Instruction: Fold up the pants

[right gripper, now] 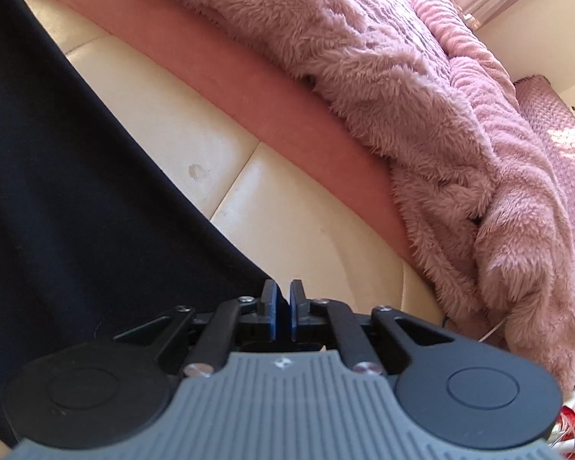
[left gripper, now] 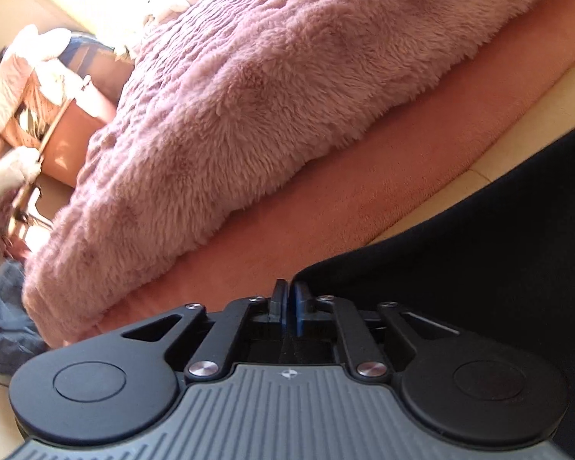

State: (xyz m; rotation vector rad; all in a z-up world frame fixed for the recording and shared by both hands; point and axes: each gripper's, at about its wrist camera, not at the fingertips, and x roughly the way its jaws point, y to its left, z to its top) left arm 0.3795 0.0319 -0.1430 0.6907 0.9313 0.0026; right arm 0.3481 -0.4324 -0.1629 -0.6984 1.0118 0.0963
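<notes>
The pants (left gripper: pixel 479 253) are black cloth, filling the lower right of the left wrist view and the left side of the right wrist view (right gripper: pixel 65 176). They hang stretched over a cream padded surface (right gripper: pixel 287 207). My left gripper (left gripper: pixel 289 299) is shut, its blue pads pinching the edge of the pants. My right gripper (right gripper: pixel 283 301) is almost closed with a thin gap between the blue pads, at the pants' lower corner; cloth between the pads cannot be made out clearly.
A fluffy pink blanket (left gripper: pixel 268 88) lies on a salmon sheet (left gripper: pixel 364 191) over the bed, also in the right wrist view (right gripper: pixel 421 88). A wooden chair with clothes (left gripper: pixel 30 88) stands far left. Dark blue cloth (left gripper: pixel 7 322) lies at the left edge.
</notes>
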